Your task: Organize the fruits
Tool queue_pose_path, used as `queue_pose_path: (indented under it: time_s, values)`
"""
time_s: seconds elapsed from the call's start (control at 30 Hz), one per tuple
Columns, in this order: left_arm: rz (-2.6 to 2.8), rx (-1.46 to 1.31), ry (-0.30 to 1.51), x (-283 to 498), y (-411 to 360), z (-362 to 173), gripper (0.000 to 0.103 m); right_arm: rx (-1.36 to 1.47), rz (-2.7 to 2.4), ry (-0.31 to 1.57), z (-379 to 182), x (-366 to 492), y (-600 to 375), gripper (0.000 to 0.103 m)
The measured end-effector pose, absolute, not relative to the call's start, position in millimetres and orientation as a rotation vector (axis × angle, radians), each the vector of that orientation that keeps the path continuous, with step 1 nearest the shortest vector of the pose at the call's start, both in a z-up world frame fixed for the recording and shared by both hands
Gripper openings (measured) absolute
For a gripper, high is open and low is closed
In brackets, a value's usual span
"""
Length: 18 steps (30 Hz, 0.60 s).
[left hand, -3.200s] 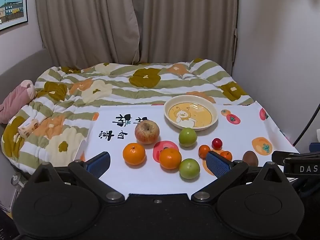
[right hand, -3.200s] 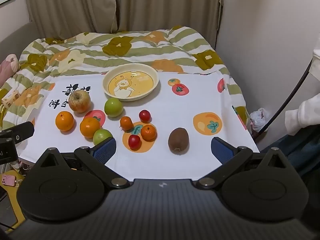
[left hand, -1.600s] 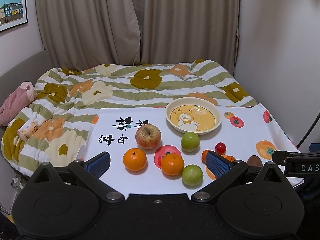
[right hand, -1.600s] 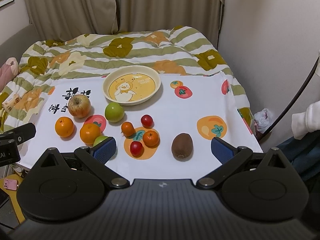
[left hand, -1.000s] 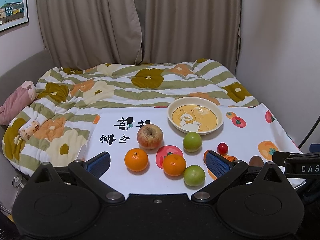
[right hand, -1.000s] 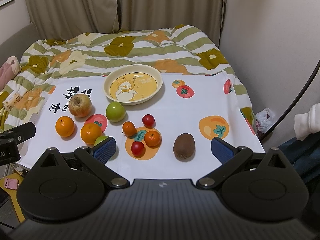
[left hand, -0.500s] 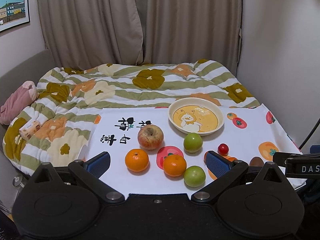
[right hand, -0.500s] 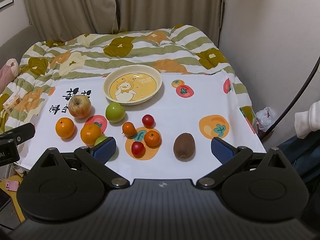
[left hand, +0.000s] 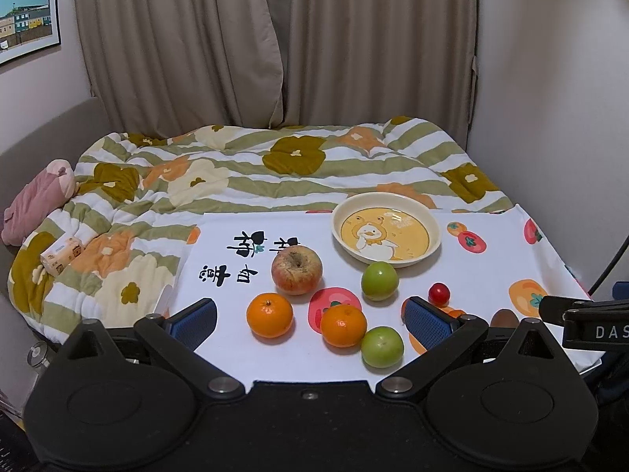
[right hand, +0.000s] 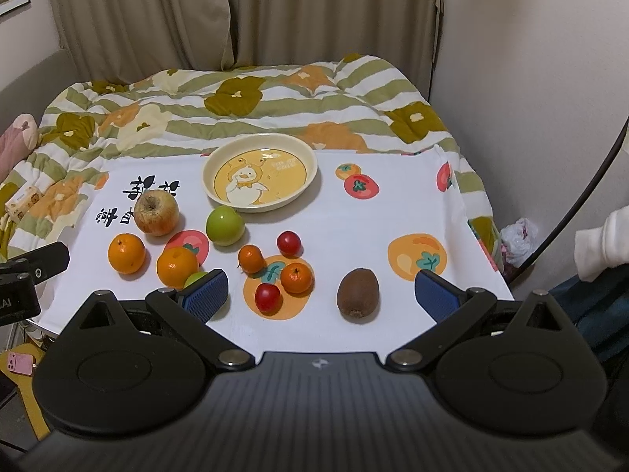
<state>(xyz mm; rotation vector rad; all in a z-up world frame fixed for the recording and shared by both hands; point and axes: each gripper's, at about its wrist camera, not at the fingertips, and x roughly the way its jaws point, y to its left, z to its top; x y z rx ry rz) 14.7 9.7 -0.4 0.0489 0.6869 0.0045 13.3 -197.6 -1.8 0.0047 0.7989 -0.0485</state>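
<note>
Fruit lies on a white printed cloth (right hand: 354, 220): a red-yellow apple (right hand: 156, 212), two oranges (right hand: 126, 253) (right hand: 177, 266), two green apples (right hand: 225, 225) (left hand: 382, 346), small tangerines (right hand: 297, 277), red cherry tomatoes (right hand: 288, 242) (right hand: 268, 297) and a brown kiwi (right hand: 357, 293). An empty cream duck plate (right hand: 260, 171) stands behind them. My left gripper (left hand: 310, 320) is open and empty above the cloth's front edge, near the oranges. My right gripper (right hand: 320, 293) is open and empty, with the kiwi and a tomato between its fingers in view.
The cloth lies on a bed with a striped flowered quilt (left hand: 236, 173). A pink plush (left hand: 35, 204) and a tissue pack (left hand: 63, 253) sit at the left. A wall stands close on the right, curtains behind. A black cable (right hand: 570, 204) hangs at the right.
Both grippers have drifted slightly; the views shifted a little over the fruit. No fruit has moved and both grippers stay open.
</note>
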Motion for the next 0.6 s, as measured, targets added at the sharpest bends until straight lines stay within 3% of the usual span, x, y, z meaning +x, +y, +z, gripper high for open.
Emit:
queue_pose_path:
  time_s: [0.6]
  values:
    - [0.135, 0.075, 0.693, 22.6, 24.0, -11.4, 0.103, -0.037, 0.17, 0.819, -17.6, 46.4, -182.8, 0.103]
